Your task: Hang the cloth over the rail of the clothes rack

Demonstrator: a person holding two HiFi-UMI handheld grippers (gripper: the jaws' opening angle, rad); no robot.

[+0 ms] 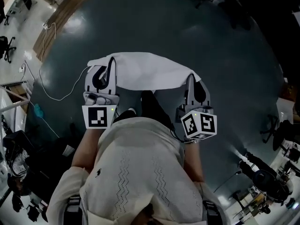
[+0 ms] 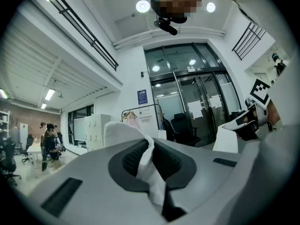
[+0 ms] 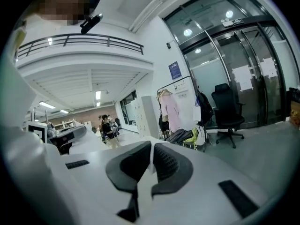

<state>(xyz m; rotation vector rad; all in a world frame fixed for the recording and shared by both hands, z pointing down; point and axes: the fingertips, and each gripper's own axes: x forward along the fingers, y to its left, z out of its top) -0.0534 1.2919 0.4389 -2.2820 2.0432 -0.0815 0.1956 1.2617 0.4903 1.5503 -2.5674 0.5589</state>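
A white cloth (image 1: 145, 69) hangs stretched between my two grippers, over the dark floor in the head view. My left gripper (image 1: 104, 71) is shut on its left corner; in the left gripper view a fold of cloth (image 2: 151, 168) is pinched between the pads. At the other end, my right gripper (image 1: 193, 81) is shut on the right corner, and a thin white strip of cloth (image 3: 150, 165) shows between its closed pads. The clothes rack (image 3: 176, 102) stands far ahead with garments on its rail; in the left gripper view the clothes rack (image 2: 140, 112) looks small and distant.
A black office chair (image 3: 227, 109) and glass doors (image 2: 197, 107) are beside the rack. White cabinets (image 2: 91, 130) and people (image 2: 50, 142) are off to the left. A cable (image 1: 51, 86) trails on the floor at the left; desks and chairs line the room's edges.
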